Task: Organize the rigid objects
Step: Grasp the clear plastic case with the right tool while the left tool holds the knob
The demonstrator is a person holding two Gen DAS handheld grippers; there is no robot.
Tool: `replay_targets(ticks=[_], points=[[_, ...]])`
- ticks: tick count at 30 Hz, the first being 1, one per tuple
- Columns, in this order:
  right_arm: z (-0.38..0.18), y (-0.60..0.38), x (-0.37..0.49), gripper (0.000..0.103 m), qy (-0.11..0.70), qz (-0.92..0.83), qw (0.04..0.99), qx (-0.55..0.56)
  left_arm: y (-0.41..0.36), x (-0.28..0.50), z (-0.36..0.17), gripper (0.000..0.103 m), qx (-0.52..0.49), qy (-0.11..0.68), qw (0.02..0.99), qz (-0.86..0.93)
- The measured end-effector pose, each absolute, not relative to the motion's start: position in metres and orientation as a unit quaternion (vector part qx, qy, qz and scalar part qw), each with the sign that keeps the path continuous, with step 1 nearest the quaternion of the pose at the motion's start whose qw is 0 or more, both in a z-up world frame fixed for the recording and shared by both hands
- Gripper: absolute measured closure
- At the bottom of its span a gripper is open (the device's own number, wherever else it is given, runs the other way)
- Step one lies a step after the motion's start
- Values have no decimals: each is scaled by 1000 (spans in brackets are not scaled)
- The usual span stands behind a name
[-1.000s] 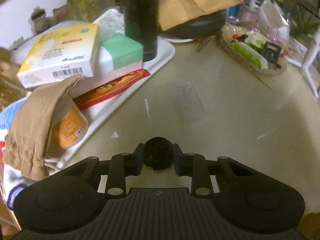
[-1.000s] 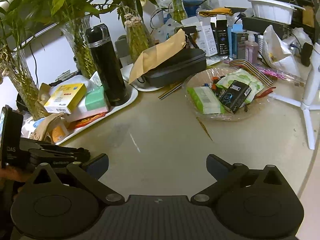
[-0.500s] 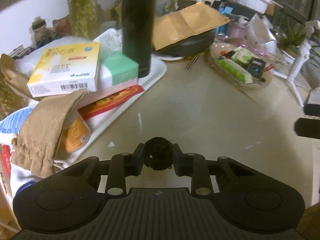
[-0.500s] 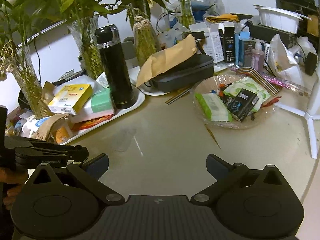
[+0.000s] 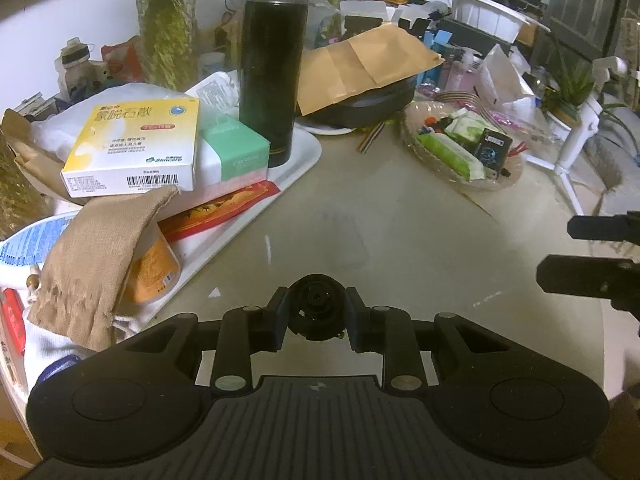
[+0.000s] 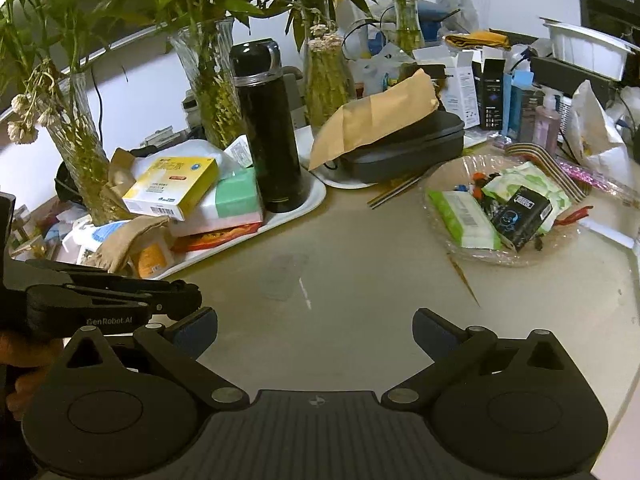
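While right gripper (image 6: 315, 330) gapes, left gripper (image 5: 316, 312) clamps (small) black round part (image 5: 316, 307)

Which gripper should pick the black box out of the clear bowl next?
Right. The right gripper is open and empty, probably nearer the black box; the left gripper is shut on a small round black part.

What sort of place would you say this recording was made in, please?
Probably a cluttered home or office tabletop: glass vases of leafy stems, a white tray holding a black flask and a medicine box, and a basket of packets.
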State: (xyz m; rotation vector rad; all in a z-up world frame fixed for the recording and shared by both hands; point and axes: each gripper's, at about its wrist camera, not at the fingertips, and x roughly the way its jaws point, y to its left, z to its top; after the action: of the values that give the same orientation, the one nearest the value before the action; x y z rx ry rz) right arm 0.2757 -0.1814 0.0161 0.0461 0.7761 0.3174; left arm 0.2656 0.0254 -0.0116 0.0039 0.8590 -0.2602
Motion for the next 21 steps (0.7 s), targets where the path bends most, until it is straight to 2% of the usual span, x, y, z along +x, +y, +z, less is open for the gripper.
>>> replay_targets(ticks=[13, 21], points=[[22, -146, 317, 0, 432, 154, 888, -28, 43, 264, 0, 75, -21, 401, 909, -112], [1, -117, 347, 0, 454, 168, 873, -53, 57, 264, 7, 75, -42, 394, 912, -105]])
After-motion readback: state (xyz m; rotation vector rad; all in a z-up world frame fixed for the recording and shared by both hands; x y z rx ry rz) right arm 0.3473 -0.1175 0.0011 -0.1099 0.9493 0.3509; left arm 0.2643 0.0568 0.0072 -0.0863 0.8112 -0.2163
